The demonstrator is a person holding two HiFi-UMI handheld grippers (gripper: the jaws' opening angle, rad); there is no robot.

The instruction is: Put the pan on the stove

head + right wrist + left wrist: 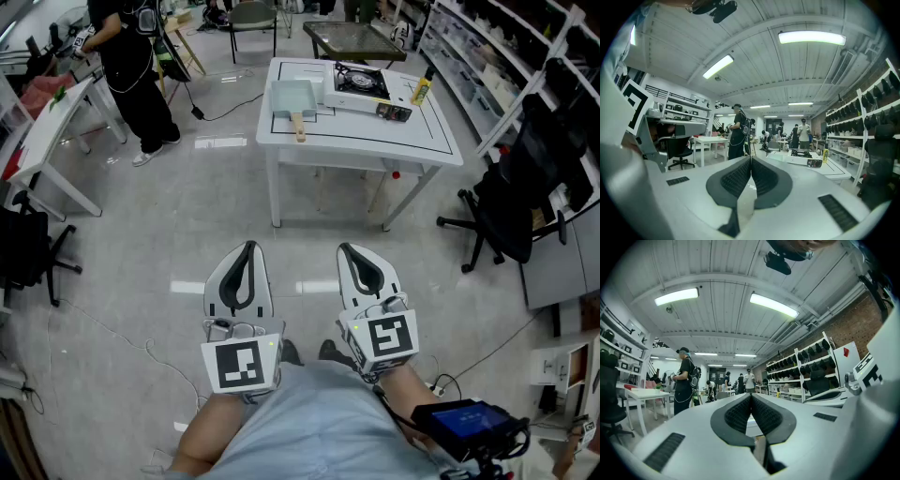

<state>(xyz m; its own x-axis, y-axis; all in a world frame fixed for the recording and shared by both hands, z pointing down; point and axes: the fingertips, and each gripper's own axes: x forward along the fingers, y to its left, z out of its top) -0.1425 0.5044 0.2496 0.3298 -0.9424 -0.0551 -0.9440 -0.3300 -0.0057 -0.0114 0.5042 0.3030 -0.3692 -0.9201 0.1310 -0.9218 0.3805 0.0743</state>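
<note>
— Far across the floor, on the white worktop (361, 129), what do you count?
— One rectangular pan (292, 97), pale blue, its wooden handle pointing toward the near edge. One portable gas stove (361, 82) just right of it. One yellow bottle (421, 90) further right.
— Where's the pan relative to the grippers?
— Well apart from both. The left gripper (248, 247) and right gripper (346, 249) sit side by side near the person's body, over bare floor, with the pan far ahead of them.
— And the jaws?
— Both pairs are pressed together, with nothing between them.
— Is the pan on the stove?
— No, it lies beside it, on the worktop.
</note>
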